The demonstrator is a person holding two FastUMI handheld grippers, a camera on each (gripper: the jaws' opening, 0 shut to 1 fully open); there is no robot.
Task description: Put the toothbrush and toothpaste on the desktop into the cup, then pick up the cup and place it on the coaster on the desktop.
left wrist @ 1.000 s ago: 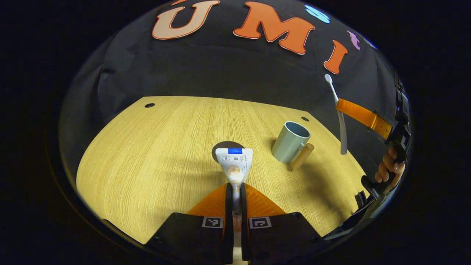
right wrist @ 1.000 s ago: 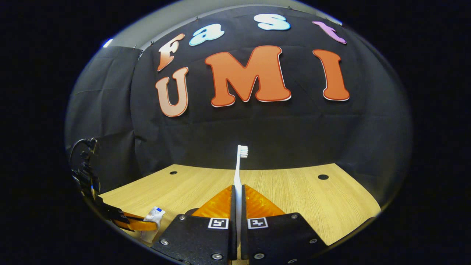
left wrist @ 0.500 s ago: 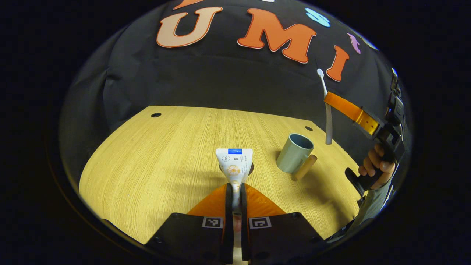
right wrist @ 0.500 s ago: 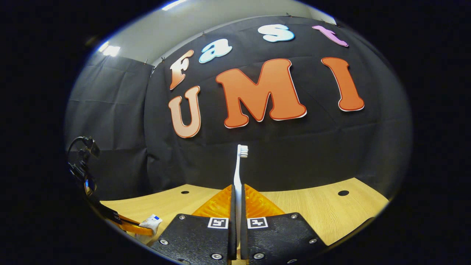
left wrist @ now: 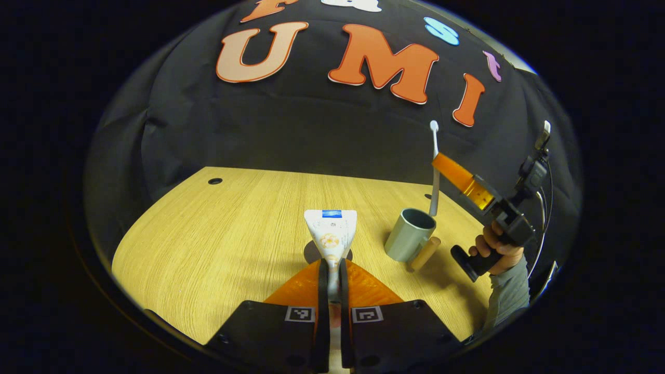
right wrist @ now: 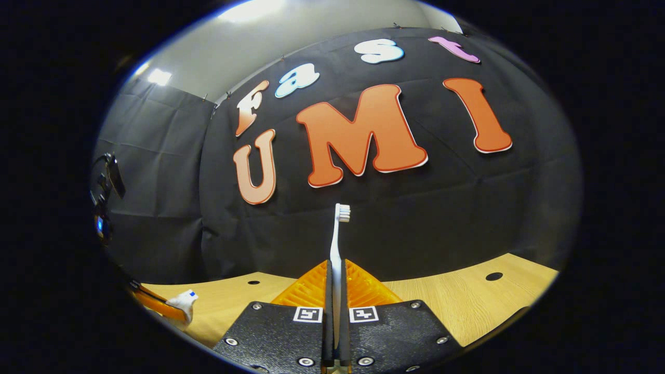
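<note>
The toothbrush (right wrist: 336,244) is clamped between both fingers of the right gripper (right wrist: 335,291), gripped low on its handle, with its long axis running straight up out of the fingers and the white bristle head on top. In the left gripper view the same toothbrush (left wrist: 434,166) hangs upright, head up, its lower end at the far rim of the cup (left wrist: 409,235); whether it has entered the cup cannot be told. The right gripper (left wrist: 439,162) reaches in from the right, tilted down toward the cup, held by a hand (left wrist: 500,248) wrapped round its grip, with a grey sleeve (left wrist: 508,298) below.

The toothpaste (left wrist: 331,235) is pinched by both fingers of the left gripper (left wrist: 331,278) near its cap end, held above the desk (left wrist: 218,244). Its flat crimped end, with a blue band, points forward away from the gripper. The tube carries small print and an orange picture, too small to read. In the right gripper view the toothpaste (right wrist: 183,302) shows low at left, in the left gripper (right wrist: 161,306).

The cup, pale grey-green, stands upright on the desk right of the toothpaste, with a wooden handle (left wrist: 425,253) on its near right side. A dark round coaster (left wrist: 310,254) lies on the desk, partly hidden behind the toothpaste. Both grippers carry square black-and-white markers.
</note>
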